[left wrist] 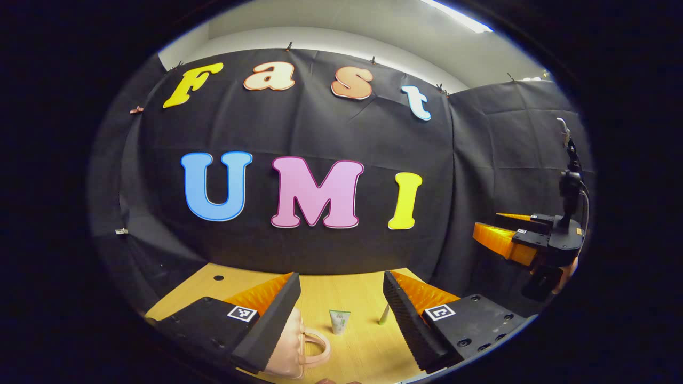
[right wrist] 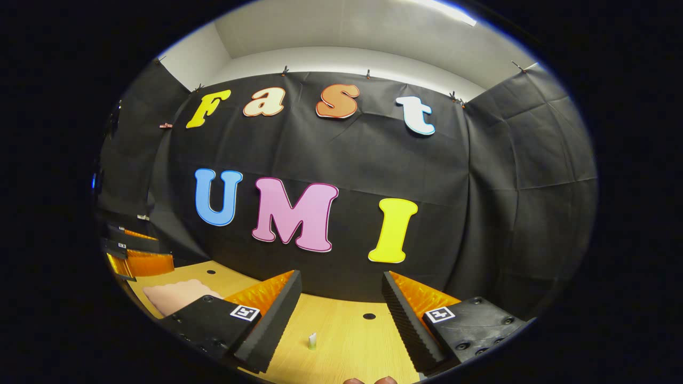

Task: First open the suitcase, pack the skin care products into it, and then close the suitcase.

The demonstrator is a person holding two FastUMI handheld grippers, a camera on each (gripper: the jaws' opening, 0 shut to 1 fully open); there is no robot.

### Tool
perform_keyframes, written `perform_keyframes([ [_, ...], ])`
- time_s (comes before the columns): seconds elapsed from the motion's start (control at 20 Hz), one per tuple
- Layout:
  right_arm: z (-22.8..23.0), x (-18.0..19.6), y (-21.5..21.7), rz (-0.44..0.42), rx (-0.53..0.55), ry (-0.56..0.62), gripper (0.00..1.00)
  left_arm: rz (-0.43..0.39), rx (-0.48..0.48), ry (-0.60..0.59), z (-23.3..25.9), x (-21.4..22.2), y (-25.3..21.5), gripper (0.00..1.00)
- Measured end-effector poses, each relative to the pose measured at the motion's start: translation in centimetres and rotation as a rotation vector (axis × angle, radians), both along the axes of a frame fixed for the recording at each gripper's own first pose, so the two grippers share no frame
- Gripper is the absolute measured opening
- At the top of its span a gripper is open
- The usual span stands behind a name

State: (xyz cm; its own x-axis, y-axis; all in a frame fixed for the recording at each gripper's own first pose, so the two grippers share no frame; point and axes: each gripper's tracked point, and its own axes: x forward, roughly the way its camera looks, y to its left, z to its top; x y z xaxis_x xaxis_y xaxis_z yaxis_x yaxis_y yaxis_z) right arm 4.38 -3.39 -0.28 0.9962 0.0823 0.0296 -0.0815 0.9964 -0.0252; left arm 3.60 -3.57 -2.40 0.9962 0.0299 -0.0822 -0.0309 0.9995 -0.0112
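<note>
Hovering above the wooden tabletop (left wrist: pixel 352 352), the left gripper (left wrist: pixel 341 314) has its fingers spread wide with nothing between them. In the left gripper view, the pink suitcase (left wrist: pixel 291 346) lies closed on the tabletop behind the left finger, its handle toward the middle. Just beside that handle stands a small white tube (left wrist: pixel 339 321), and a slim green tube (left wrist: pixel 383 314) stands a little farther from the suitcase, near the other finger. The right gripper (left wrist: pixel 525 237) shows off to the side, raised well apart from the suitcase. In the right gripper view, its own fingers are also parted and empty, with a small pale bottle (right wrist: pixel 312 341) standing on the tabletop between them and the suitcase far off by the left gripper.
</note>
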Motion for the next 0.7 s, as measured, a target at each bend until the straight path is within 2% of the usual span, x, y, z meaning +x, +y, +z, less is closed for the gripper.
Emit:
perform_keyframes([
  [0.15, -0.2, 0.1, -0.2, 0.0, -0.011, -0.001, 0.96, -0.008, 0.009, 0.045, -1.5, 0.8, 0.1, 0.98],
  [0.3, -0.8, -0.1, -1.0, -0.017, -0.006, 0.015, 0.96, -0.049, 0.028, 0.121, -4.2, 2.1, -0.4, 0.98],
  [0.5, -1.4, -1.3, -2.6, -0.063, -0.007, 0.023, 0.94, -0.151, -0.014, 0.409, -10.4, 3.5, -1.3, 0.98],
  [0.6, -1.9, -2.0, -3.8, -0.093, -0.011, 0.036, 0.96, -0.154, -0.011, 0.546, -14.1, 4.7, -0.4, 0.99],
  [0.7, -2.3, -2.9, -4.9, -0.127, -0.009, 0.05, 0.96, -0.111, -0.009, 0.697, -17.8, 5.1, 1.3, 0.99],
])
